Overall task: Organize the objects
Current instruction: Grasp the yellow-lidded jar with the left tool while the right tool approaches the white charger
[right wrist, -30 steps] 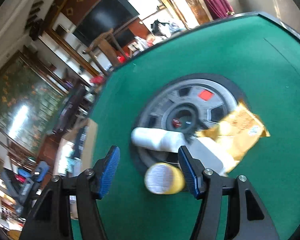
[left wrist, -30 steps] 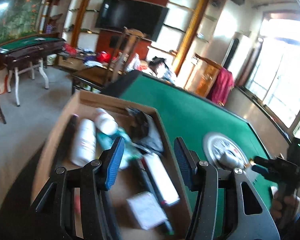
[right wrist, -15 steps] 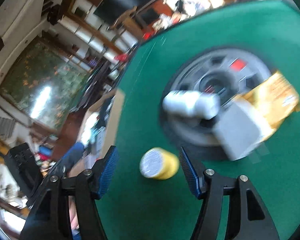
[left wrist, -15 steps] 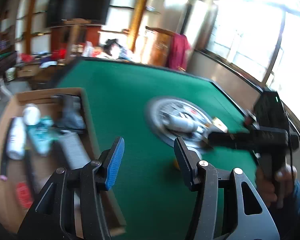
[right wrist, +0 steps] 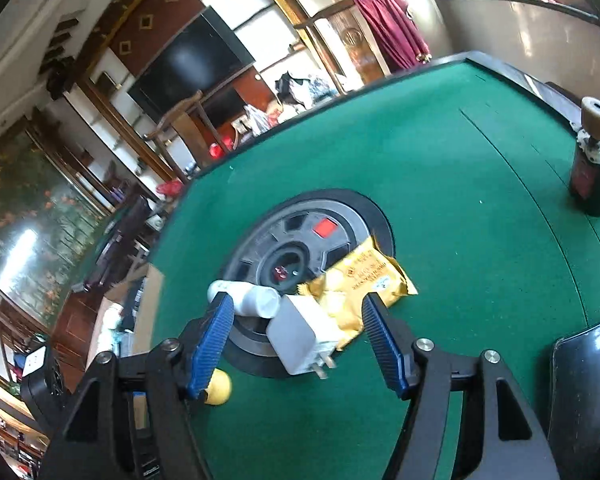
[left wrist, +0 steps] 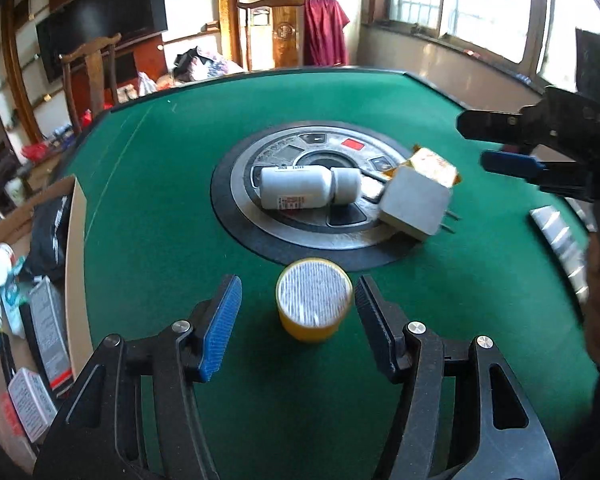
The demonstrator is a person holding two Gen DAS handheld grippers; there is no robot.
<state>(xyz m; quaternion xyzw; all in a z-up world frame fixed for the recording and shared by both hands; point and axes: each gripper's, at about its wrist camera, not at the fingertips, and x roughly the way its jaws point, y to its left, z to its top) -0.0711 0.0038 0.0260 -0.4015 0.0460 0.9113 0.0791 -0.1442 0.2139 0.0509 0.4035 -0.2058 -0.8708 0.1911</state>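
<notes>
Green felt table [left wrist: 148, 184] with central dial. My left gripper [left wrist: 298, 306], jaws opening, straddles the yellow jar [left wrist: 313, 305] untouched; my right gripper [right wrist: 298, 334], jaws opening, frames the white charger [right wrist: 298, 338] and snack packet [right wrist: 364, 280].

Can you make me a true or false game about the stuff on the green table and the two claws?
1. The yellow jar stands upright on the green table. True.
2. The left claw squeezes the yellow jar. False: its jaws are opening, with the jar between them, not pressed.
3. The white bottle stands upright. False: it lies on its side on the round centre disc.
4. The white plug adapter partly covers the yellow snack packet. True.
5. The right claw holds the snack packet. False: its jaws are opening and hold nothing.
6. A cardboard box with things in it sits at the table's left edge. True.
</notes>
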